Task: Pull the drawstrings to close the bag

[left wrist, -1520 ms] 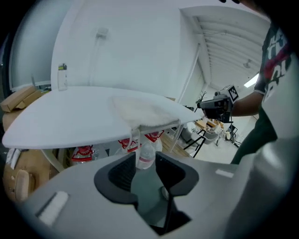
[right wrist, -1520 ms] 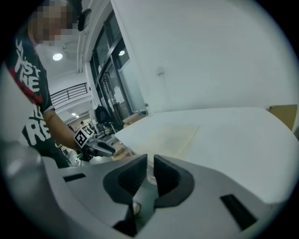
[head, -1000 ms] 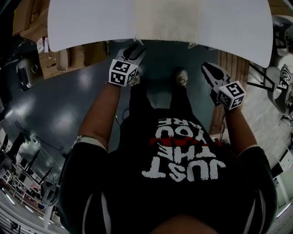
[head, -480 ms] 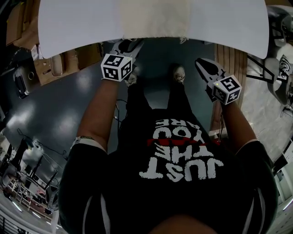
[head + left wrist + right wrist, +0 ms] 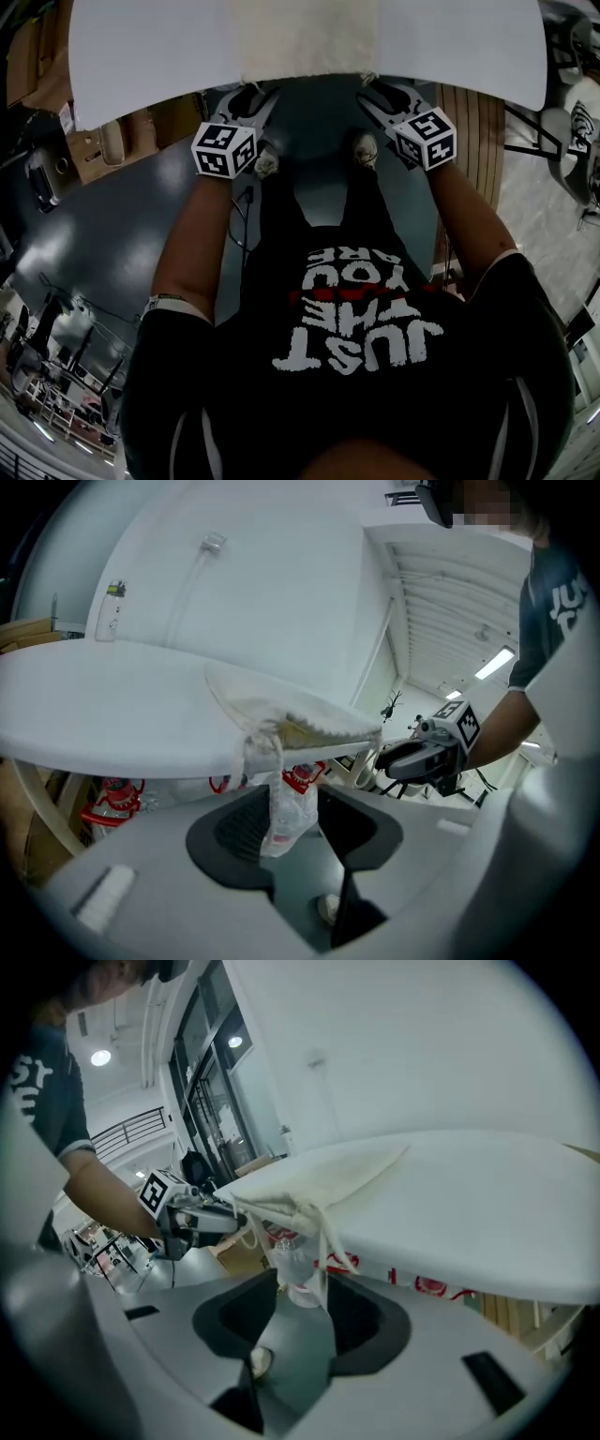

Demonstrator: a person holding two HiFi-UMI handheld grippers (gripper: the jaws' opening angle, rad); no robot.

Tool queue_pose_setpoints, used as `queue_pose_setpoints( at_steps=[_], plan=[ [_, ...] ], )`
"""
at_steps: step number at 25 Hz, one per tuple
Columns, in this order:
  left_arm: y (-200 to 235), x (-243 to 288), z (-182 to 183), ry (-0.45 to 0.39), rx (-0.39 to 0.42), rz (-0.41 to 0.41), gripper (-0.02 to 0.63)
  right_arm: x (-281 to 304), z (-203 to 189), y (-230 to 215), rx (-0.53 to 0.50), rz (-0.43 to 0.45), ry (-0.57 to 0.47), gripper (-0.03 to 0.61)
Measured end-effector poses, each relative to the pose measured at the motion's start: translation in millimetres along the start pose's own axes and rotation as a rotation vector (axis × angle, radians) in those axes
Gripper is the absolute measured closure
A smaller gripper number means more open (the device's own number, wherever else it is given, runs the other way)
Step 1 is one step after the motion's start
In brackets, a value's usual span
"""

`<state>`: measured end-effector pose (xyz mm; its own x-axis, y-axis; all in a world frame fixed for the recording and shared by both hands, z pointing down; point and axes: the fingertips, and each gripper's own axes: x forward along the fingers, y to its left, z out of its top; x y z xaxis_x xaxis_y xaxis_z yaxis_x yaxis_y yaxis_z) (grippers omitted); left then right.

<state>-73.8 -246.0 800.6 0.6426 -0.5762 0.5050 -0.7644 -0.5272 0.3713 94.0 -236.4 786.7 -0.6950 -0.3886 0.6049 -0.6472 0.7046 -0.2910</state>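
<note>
A cream drawstring bag [image 5: 305, 37] lies on the white table [image 5: 141, 56] with its mouth at the near edge. My left gripper [image 5: 251, 94] is at the bag's left corner, jaws apart, and a cord loop [image 5: 251, 754] hangs just ahead of them. My right gripper [image 5: 373, 92] is at the right corner with its jaws opening. The right drawstring [image 5: 323, 1241] dangles down into the gap between them, and the pads do not press it. Each gripper view shows the other gripper, the right [image 5: 398, 759] and the left [image 5: 225, 1222], across the bag mouth [image 5: 300, 726].
The table edge overhangs both grippers. Under it stand plastic water bottles [image 5: 286, 813] and red-labelled packs [image 5: 103, 808]. Cardboard boxes [image 5: 112, 131] sit on the floor at the left and wooden boards [image 5: 478, 122] at the right. The person's shoes [image 5: 366, 150] are below the edge.
My right gripper has swung in from the right side to the bag's right corner at the table edge. The left gripper has edged a little left and forward under the edge.
</note>
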Motion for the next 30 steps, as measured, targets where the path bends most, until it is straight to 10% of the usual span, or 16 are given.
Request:
queue_pose_setpoints(
  at_steps=[8, 17, 26, 30],
  plan=[
    [1.1, 4.3, 0.3, -0.003, -0.001, -0.016, 0.462, 20.9, 16.4, 4.8, 0.056, 0.011, -0.08, 0.436],
    [1.9, 3.5, -0.9, -0.017, -0.036, -0.02, 0.462, 0.7, 34.9, 4.8, 0.427, 0.09, -0.337, 0.436],
    [-3.5, 2.8, 2.0, -0.044, -0.088, -0.032, 0.462, 6.7, 52.5, 20.2, 0.54, 0.212, -0.443, 0.437],
    [-9.4, -3.6, 11.2, -0.096, -0.14, -0.061, 0.531, -10.7, 65.3, 33.8, 0.564, 0.309, -0.491, 0.521]
  ],
)
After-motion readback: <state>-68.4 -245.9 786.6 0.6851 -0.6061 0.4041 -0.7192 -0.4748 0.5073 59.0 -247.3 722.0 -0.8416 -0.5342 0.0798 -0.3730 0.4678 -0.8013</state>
